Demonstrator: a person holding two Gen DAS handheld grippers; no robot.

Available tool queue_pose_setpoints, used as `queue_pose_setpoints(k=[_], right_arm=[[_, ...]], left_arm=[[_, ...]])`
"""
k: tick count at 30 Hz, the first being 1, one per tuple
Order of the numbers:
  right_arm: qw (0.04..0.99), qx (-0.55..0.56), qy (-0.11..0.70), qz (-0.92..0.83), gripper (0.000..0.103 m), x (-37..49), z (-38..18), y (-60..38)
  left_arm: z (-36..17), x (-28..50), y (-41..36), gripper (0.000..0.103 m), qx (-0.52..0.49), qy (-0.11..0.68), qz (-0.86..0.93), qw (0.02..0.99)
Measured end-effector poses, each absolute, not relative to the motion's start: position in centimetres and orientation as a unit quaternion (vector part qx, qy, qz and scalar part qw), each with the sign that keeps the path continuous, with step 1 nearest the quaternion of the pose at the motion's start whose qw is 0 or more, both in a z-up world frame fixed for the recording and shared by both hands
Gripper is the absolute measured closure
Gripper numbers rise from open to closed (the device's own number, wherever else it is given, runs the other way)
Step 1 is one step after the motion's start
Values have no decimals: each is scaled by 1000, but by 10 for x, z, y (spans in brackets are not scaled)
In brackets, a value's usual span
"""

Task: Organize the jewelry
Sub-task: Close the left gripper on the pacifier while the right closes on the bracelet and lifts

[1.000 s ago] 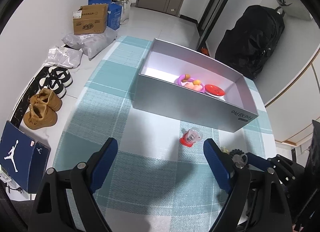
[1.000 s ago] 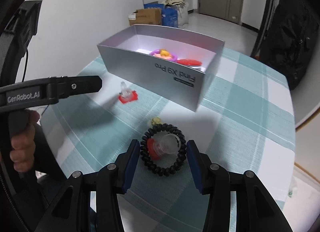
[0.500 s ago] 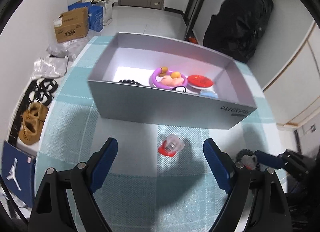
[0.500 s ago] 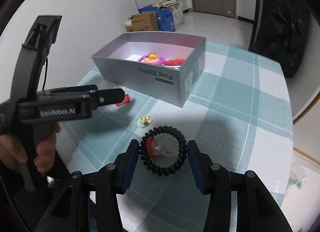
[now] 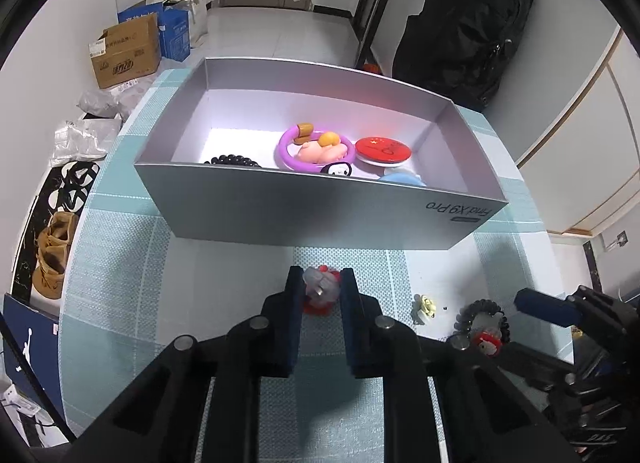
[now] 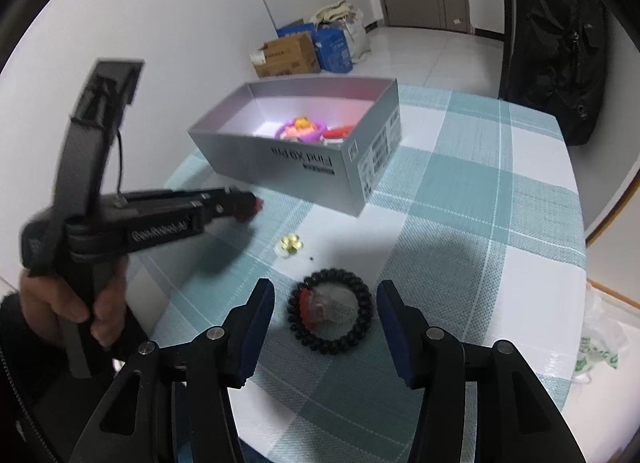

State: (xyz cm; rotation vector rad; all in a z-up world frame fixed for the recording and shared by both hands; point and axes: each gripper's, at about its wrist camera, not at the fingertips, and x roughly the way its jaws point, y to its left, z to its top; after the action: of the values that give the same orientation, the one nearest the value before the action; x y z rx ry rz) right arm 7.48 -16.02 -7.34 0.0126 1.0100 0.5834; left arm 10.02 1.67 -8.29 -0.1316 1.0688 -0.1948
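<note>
My left gripper (image 5: 320, 283) is shut on a small red and clear trinket (image 5: 320, 292) on the checked tablecloth, just in front of the silver box (image 5: 320, 207). The box holds a purple ring toy (image 5: 314, 149), a red badge (image 5: 383, 150), a black bead bracelet (image 5: 232, 161) and a blue item (image 5: 402, 179). My right gripper (image 6: 326, 303) is open, its fingers on either side of a black coil hair tie (image 6: 331, 315) with a red and clear trinket (image 6: 324, 305) inside it. A small yellow flower (image 6: 290, 244) lies between the two grippers.
The round table's edge (image 6: 576, 303) curves close on the right. On the floor to the left are shoes (image 5: 52, 259), a cardboard box (image 5: 124, 51) and bags. A black backpack (image 5: 464, 23) stands behind the table. A plastic bag (image 6: 600, 355) lies on the floor.
My left gripper has moved forward to the red and clear trinket and shut on it. My right gripper has stayed open around the hair tie.
</note>
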Motion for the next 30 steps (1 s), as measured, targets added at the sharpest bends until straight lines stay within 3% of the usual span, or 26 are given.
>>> queue_pose_setpoints(k=[7, 18, 23, 30], right_arm=[[832, 3, 478, 282, 51, 70, -73, -156], [834, -10, 478, 275, 63, 74, -82, -153], [838, -23, 477, 264, 75, 73, -82, -154], [847, -75, 456, 263, 76, 61, -80, -144]], left_arm=[[-81, 101, 20, 90, -75, 508, -91, 853], [-74, 96, 21, 90, -79, 498, -97, 858], [-74, 98, 26, 90, -89, 499, -95, 857], [-74, 97, 28, 90, -98, 497, -95, 857]])
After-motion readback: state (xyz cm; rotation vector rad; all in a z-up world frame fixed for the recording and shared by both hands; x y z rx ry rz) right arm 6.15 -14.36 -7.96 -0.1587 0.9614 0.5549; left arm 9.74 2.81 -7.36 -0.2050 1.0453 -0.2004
